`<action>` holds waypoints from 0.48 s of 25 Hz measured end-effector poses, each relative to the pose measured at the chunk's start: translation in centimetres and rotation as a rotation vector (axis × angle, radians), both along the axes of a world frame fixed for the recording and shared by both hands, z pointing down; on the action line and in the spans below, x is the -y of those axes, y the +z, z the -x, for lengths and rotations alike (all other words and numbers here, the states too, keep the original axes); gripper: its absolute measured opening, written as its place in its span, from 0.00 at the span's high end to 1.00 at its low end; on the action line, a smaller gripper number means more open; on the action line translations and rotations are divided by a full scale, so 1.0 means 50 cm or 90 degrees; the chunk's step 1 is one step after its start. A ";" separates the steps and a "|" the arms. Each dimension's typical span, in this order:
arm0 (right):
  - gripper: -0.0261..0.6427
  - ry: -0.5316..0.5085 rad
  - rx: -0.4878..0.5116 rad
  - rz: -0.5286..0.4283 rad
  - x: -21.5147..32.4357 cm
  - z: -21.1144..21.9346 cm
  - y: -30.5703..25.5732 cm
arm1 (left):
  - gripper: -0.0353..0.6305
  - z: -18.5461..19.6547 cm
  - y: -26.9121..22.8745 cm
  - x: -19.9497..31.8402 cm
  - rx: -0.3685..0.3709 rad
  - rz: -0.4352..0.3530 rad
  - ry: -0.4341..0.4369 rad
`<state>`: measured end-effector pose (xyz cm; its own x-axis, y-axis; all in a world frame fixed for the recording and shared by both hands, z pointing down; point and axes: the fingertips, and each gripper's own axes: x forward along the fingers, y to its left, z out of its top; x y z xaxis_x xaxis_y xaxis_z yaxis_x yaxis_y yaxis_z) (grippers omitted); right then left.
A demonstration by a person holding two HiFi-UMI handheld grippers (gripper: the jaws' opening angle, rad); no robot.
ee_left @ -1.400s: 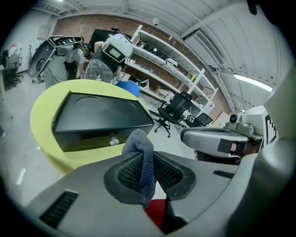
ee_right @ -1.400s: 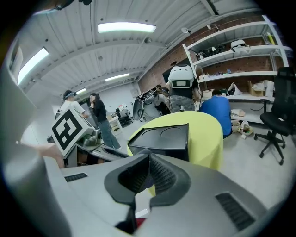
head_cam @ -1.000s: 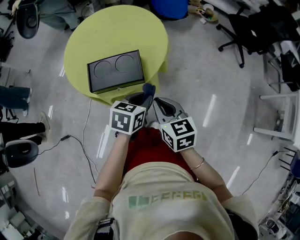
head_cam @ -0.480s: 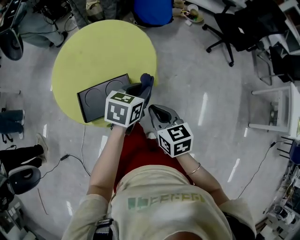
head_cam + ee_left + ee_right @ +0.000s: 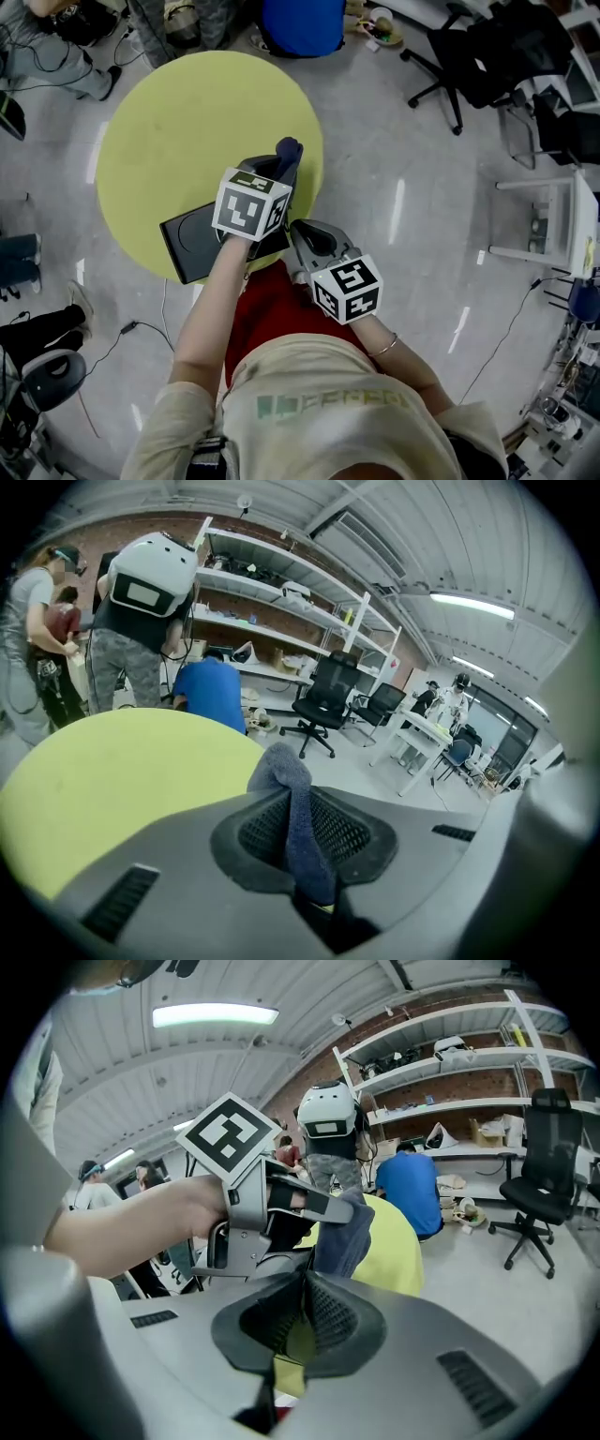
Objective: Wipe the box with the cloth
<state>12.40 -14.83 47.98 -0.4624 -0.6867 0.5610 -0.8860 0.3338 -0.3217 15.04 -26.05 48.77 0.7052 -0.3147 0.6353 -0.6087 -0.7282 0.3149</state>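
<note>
The black box [image 5: 190, 246] lies on the round yellow table [image 5: 178, 131] near its front edge, its right part hidden under my left hand. My left gripper [image 5: 281, 171] hovers over the box's right end, shut on a dark blue cloth [image 5: 289, 150] that sticks out past the jaw tips. In the left gripper view the cloth [image 5: 298, 827] hangs pinched between the pads. My right gripper [image 5: 302, 234] hangs just off the table edge, below and right of the left one, jaws shut with nothing in them. From the right gripper view I see the left gripper [image 5: 255, 1213] and the cloth [image 5: 343, 1232].
Black office chairs [image 5: 487, 56] stand at the upper right and a white table frame [image 5: 548, 225] at the right. A person in blue [image 5: 300, 23] crouches behind the table, with more people [image 5: 141, 639] by the shelves. Cables [image 5: 155, 319] trail on the floor at the left.
My left gripper has carried the cloth forward from the table's front edge to over the box's right end. The right gripper followed a little.
</note>
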 end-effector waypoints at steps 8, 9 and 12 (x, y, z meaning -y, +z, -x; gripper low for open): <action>0.90 0.017 -0.013 0.021 0.030 -0.002 0.016 | 0.85 0.008 0.037 -0.001 0.040 0.018 0.043; 0.90 0.017 -0.013 0.022 0.030 -0.002 0.017 | 0.85 0.008 0.038 -0.006 0.040 0.020 0.045; 0.90 0.012 -0.013 0.021 0.022 0.003 0.019 | 0.85 0.012 0.044 -0.028 0.040 0.027 0.047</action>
<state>12.25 -15.95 48.95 -0.4379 -0.6762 0.5924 -0.8985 0.3064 -0.3144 14.43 -24.66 50.95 0.6845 -0.2343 0.6903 -0.5727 -0.7588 0.3103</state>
